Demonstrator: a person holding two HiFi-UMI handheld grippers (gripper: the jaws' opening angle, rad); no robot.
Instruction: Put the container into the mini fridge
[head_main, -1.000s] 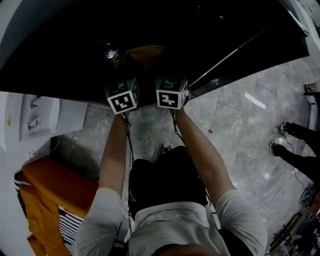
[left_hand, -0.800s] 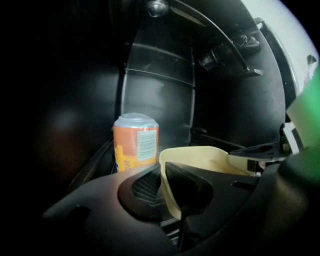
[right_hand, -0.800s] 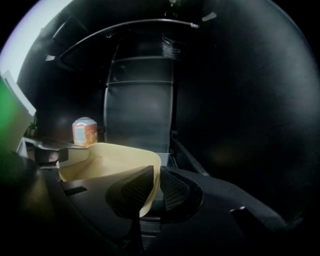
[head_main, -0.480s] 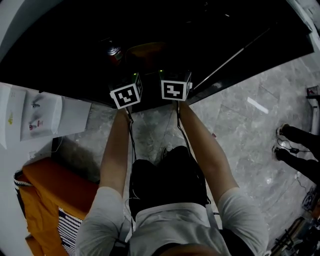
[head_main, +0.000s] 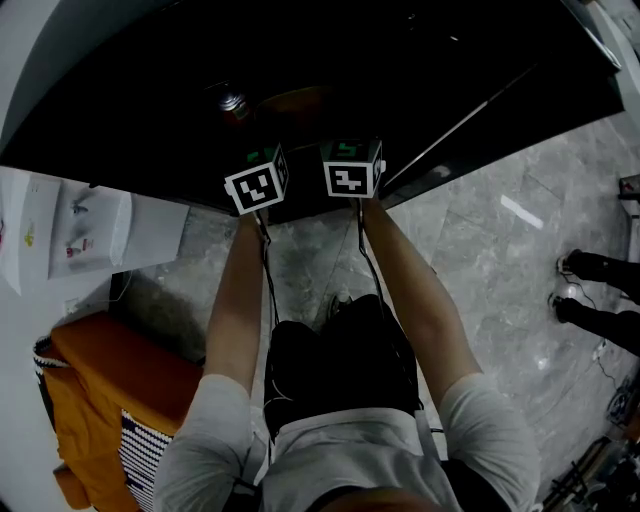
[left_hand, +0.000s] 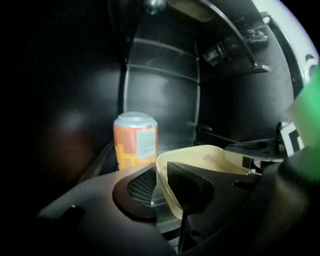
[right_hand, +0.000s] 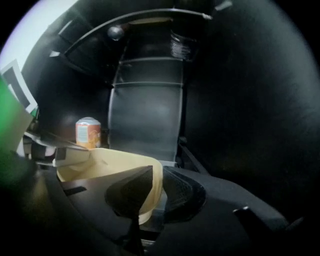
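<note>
A cream plastic container (left_hand: 202, 156) (right_hand: 107, 162) sits low inside the dark mini fridge (head_main: 420, 70), and in the head view it is a dim brownish shape (head_main: 300, 105). My left gripper (left_hand: 162, 184) straddles its left wall and my right gripper (right_hand: 156, 192) its right wall. Both pairs of jaws have just been opening. The walls stay between the pads, with a thin dark gap at each outer pad. An orange drink can (left_hand: 135, 141) (right_hand: 88, 132) (head_main: 233, 103) stands upright behind the container's left side. In the head view only the marker cubes show, the left (head_main: 257, 186) and the right (head_main: 350, 175).
The fridge's ribbed back wall (left_hand: 160, 90) rises behind the can. Outside on the grey stone floor (head_main: 480, 260) are an orange bag (head_main: 110, 380) at lower left, a white appliance (head_main: 70, 225) at left, and another person's feet (head_main: 590, 290) at far right.
Both marker cubes have edged slightly up the picture toward the fridge opening. The container still lies between them, and the can has not moved.
</note>
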